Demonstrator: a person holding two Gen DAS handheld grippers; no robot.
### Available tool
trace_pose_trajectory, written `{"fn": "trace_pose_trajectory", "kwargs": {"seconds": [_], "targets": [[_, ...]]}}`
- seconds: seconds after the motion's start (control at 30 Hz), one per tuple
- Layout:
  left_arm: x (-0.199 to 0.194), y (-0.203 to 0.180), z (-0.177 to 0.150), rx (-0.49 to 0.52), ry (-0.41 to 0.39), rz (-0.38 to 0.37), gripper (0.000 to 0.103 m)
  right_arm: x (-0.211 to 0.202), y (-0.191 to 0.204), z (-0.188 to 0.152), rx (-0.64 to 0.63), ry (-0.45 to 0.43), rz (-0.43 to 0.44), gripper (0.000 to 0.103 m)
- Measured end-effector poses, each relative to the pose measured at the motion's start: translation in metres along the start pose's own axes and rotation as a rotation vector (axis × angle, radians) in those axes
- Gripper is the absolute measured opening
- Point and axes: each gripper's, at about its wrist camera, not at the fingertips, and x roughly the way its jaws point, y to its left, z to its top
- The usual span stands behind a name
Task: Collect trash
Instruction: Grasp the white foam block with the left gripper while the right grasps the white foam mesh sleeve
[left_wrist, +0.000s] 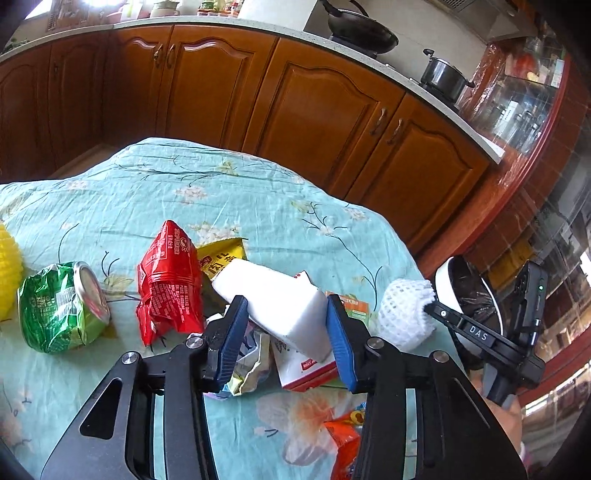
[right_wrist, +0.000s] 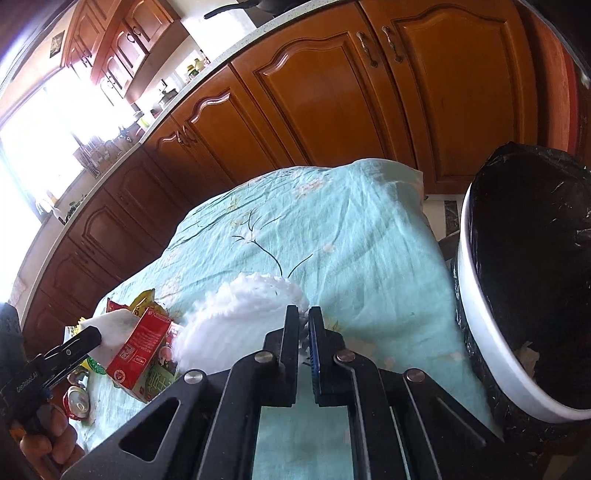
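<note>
Right wrist view: right gripper (right_wrist: 303, 321) pinches the foam net (right_wrist: 236, 317); carry it to the bin (right_wrist: 476, 325) at three o'clock. Left gripper (left_wrist: 284, 325) clasps the white block (left_wrist: 273, 295) mid-counter.

White capitals "DAS" stand on a black bar of the right gripper (left_wrist: 480, 334), seen from the left wrist. In the right-wrist view, pale lettering runs along the left gripper (right_wrist: 88, 338); it looks like "GenRobot.AI" but is blurred. Large black Chinese characters mark a yellow wrapper (left_wrist: 221, 260), half hidden. The red packet (left_wrist: 168, 280) carries white Chinese print and a round logo, too small to read. Fine print on the green can (left_wrist: 61, 308) and the red-and-white carton (right_wrist: 138, 349) is illegible.
</note>
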Motion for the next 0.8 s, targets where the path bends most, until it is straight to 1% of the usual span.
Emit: {"fn": "trace_pose_trajectory", "kwargs": {"seconds": [0.2, 0.43, 0.6, 0.8], "targets": [[-0.019, -0.011, 0.000, 0.043, -0.042, -0.021, 0.041, -0.019, 0.012, -0.005, -0.044, -0.036, 0.010, 0.005], [-0.040, -0.029, 0.001, 0.081, -0.077, -0.074, 0.041, -0.045, 0.020, -0.005, -0.058, -0.083, 0.026, 0.005], [-0.043, -0.046, -0.003, 0.107, -0.072, -0.121, 0.041, -0.062, 0.019, -0.007, -0.058, -0.108, 0.022, 0.005], [-0.042, -0.072, -0.009, 0.153, -0.060, -0.165, 0.041, -0.081, 0.008, -0.012, -0.048, -0.130, 0.004, 0.005]]}}
